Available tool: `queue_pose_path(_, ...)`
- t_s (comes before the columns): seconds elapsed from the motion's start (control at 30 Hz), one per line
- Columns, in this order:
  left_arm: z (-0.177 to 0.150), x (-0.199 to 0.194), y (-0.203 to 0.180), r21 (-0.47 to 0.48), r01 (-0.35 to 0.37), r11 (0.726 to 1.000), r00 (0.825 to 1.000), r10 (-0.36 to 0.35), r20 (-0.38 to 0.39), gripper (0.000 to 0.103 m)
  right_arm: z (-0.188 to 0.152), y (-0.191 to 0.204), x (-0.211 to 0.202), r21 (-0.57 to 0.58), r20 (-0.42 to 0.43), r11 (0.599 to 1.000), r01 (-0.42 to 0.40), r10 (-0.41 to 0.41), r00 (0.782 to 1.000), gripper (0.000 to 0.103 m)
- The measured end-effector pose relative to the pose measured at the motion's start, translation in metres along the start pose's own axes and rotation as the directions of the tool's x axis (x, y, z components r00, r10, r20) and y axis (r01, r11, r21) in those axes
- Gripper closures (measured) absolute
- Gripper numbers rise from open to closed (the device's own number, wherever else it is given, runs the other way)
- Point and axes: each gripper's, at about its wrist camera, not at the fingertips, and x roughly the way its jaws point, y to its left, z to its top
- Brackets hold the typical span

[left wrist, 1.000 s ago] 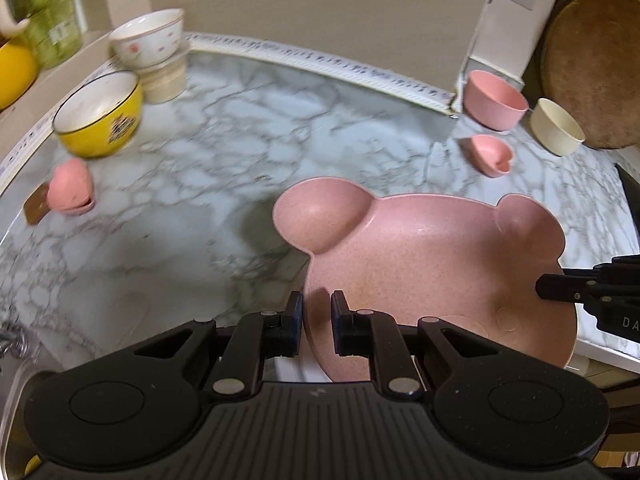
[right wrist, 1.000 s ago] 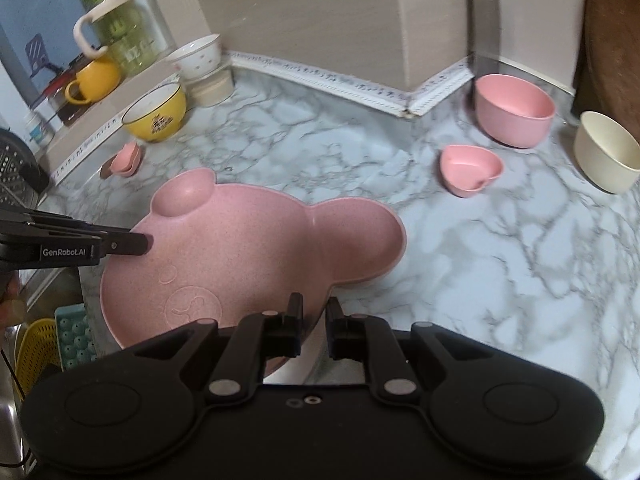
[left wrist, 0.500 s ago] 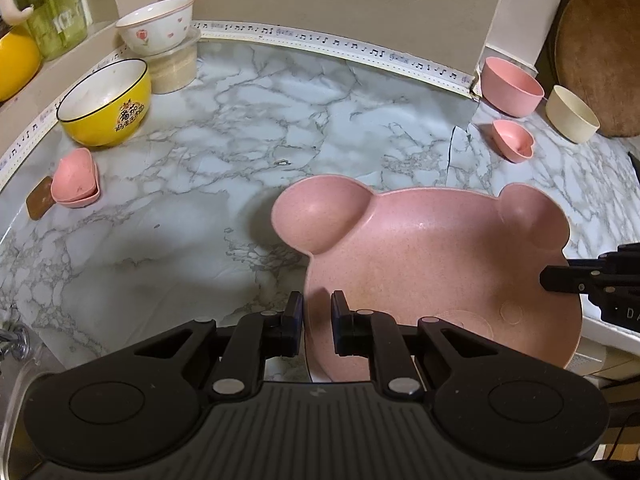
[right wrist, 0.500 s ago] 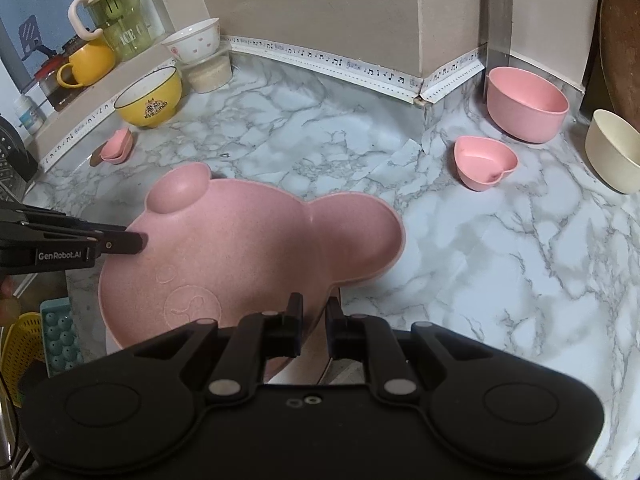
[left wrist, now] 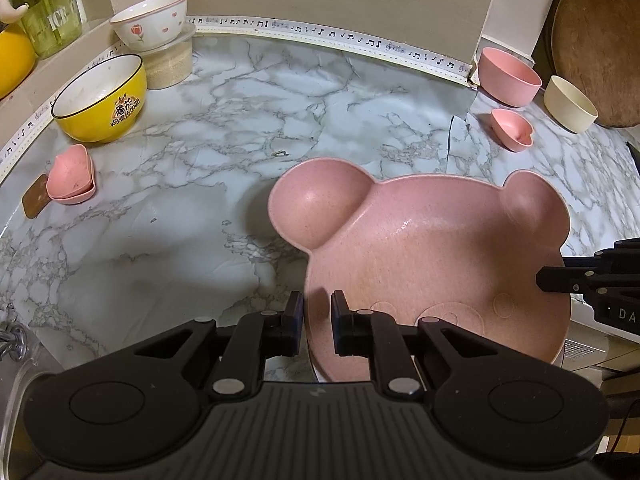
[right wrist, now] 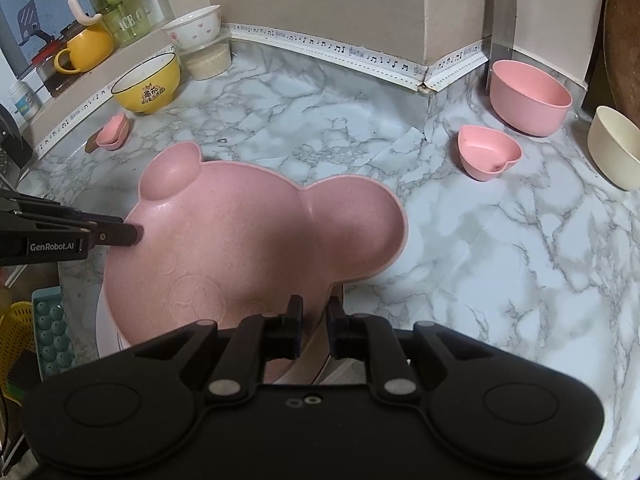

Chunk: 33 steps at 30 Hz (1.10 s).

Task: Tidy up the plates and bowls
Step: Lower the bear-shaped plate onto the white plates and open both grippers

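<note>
A pink bear-shaped plate (left wrist: 420, 248) (right wrist: 256, 232) lies at the near edge of the marble counter (left wrist: 240, 120), ears pointing away. My left gripper (left wrist: 317, 320) is shut on its near rim beside one ear; in the right wrist view its tip (right wrist: 136, 234) reaches in from the left. My right gripper (right wrist: 314, 320) has the plate's near rim between its jaws, which are opening slightly; in the left wrist view it (left wrist: 540, 280) enters from the right. A white edge (left wrist: 316, 368) shows under the plate.
At the back left are a yellow bowl (left wrist: 100, 100), a flowered white bowl (left wrist: 150, 20) on a tub, and stacked pink heart dishes (left wrist: 72, 180). At the back right are a pink bowl (left wrist: 508, 76), a heart dish (left wrist: 512, 128), a cream bowl (left wrist: 570, 104) and a round wooden board (left wrist: 596, 40).
Both views have shifted only slightly. The plate stays between the two grippers in the same place.
</note>
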Motion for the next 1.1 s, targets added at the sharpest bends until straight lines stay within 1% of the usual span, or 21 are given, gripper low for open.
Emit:
queue_pose_path(0.03, 0.0, 0.0, 0.0, -0.003, 0.003, 1.0, 1.0, -0.003, -0.003, 0.089, 0.0, -0.001, 0.0, 0.007, -0.002, 1.0, -0.004, 0.004, 1.0, 0.086)
queue_pose_path(0.1, -0.001, 0.001, 0.001, -0.005, 0.001, 1.0, 1.0, -0.001, -0.011, 0.089, 0.0, 0.0, -0.003, 0.007, 0.002, 1.0, 0.001, -0.001, 1.0, 0.084)
queue_pose_path(0.17, -0.002, 0.002, 0.004, -0.005, -0.002, 1.0, 1.0, 0.002, -0.014, 0.089, -0.001, 0.0, -0.007, 0.002, 0.01, 1.0, 0.018, -0.018, 1.0, 0.078)
queue_pose_path(0.3, -0.005, -0.003, 0.008, -0.013, 0.003, 1.0, 1.0, -0.003, -0.006, 0.089, -0.002, -0.006, -0.013, 0.027, 0.014, 0.999, 0.02, -0.02, 1.0, 0.077)
queue_pose_path(0.37, -0.005, -0.008, 0.008, -0.012, 0.01, 1.0, 1.0, -0.009, 0.005, 0.089, -0.003, -0.008, -0.016, 0.037, 0.019, 0.999, 0.027, -0.028, 0.999, 0.073)
queue_pose_path(0.43, -0.005, -0.013, 0.006, -0.003, 0.01, 1.0, 1.0, -0.01, 0.021, 0.089, -0.004, -0.009, -0.021, 0.044, 0.03, 0.999, 0.025, -0.026, 0.999, 0.072)
queue_pose_path(0.57, -0.005, -0.026, -0.004, 0.031, 0.009, 0.999, 0.998, -0.011, 0.066, 0.089, -0.004, -0.008, -0.028, 0.042, 0.039, 0.999, 0.022, -0.023, 0.999, 0.067)
queue_pose_path(0.63, -0.004, -0.033, -0.008, 0.044, 0.02, 0.999, 0.996, -0.024, 0.086, 0.089, -0.004, -0.007, -0.032, 0.038, 0.046, 0.999, 0.024, -0.026, 0.999, 0.065)
queue_pose_path(0.7, -0.003, -0.039, -0.013, 0.056, 0.023, 0.998, 0.994, -0.028, 0.102, 0.089, -0.002, -0.006, -0.037, 0.039, 0.054, 0.999, 0.026, -0.028, 0.998, 0.06)
queue_pose_path(0.77, -0.001, -0.044, -0.019, 0.063, 0.036, 0.997, 0.992, -0.044, 0.118, 0.089, -0.001, -0.006, -0.043, 0.047, 0.063, 0.999, 0.022, -0.025, 0.998, 0.052)
queue_pose_path(0.8, 0.0, -0.046, -0.021, 0.063, 0.04, 0.997, 0.991, -0.047, 0.124, 0.089, -0.001, -0.006, -0.045, 0.048, 0.068, 0.999, 0.02, -0.023, 0.997, 0.05)
queue_pose_path(0.87, 0.002, -0.05, -0.027, 0.063, 0.052, 0.997, 0.989, -0.06, 0.134, 0.089, 0.0, -0.006, -0.051, 0.045, 0.082, 0.999, 0.019, -0.023, 0.996, 0.044)
queue_pose_path(1.03, 0.009, -0.057, -0.043, 0.069, 0.075, 0.995, 0.983, -0.086, 0.164, 0.089, 0.001, -0.01, -0.068, 0.039, 0.12, 0.999, 0.019, -0.023, 0.992, 0.035)
queue_pose_path(1.07, 0.011, -0.057, -0.046, 0.072, 0.079, 0.994, 0.982, -0.09, 0.166, 0.088, 0.001, -0.012, -0.071, 0.04, 0.128, 0.999, 0.019, -0.024, 0.991, 0.03)
queue_pose_path(1.1, 0.013, -0.057, -0.05, 0.075, 0.087, 0.993, 0.981, -0.098, 0.167, 0.084, 0.001, -0.014, -0.074, 0.044, 0.136, 0.999, 0.021, -0.026, 0.99, 0.028)
